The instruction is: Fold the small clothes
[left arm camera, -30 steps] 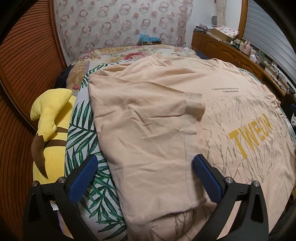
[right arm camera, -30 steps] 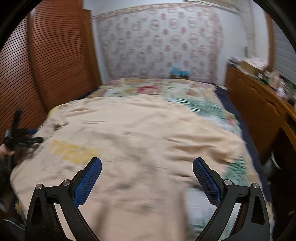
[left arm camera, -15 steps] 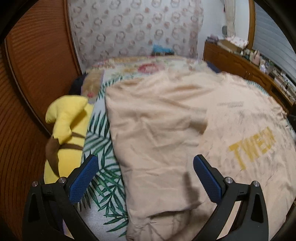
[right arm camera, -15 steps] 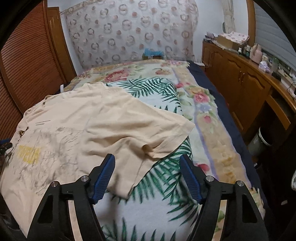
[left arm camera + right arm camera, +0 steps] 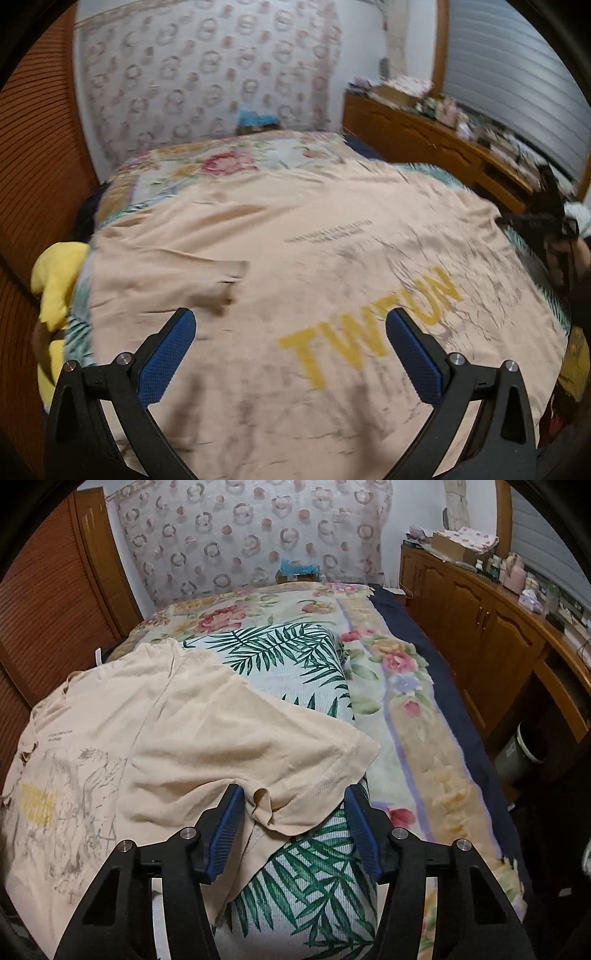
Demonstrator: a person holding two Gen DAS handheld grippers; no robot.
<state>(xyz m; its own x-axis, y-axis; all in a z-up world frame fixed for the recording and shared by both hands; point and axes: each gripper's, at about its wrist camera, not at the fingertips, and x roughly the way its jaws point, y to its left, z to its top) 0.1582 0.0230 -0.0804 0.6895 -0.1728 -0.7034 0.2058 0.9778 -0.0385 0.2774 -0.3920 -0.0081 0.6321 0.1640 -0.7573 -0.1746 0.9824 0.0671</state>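
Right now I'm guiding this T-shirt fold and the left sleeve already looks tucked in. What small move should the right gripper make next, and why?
Probably ease the right gripper forward and close it on the sleeve. Its jaws are open with the sleeve hem bunched between them, not yet pinched, and that sleeve lies spread on the leaf-print blanket. The left gripper hovers open over the T-shirt.

Right gripper (image 5: 293, 825) agape around beige T-shirt (image 5: 192, 731) sleeve hem

Peach T-shirt (image 5: 332, 240) with yellow lettering; bedspread (image 5: 295, 653) with green palm-leaf print.
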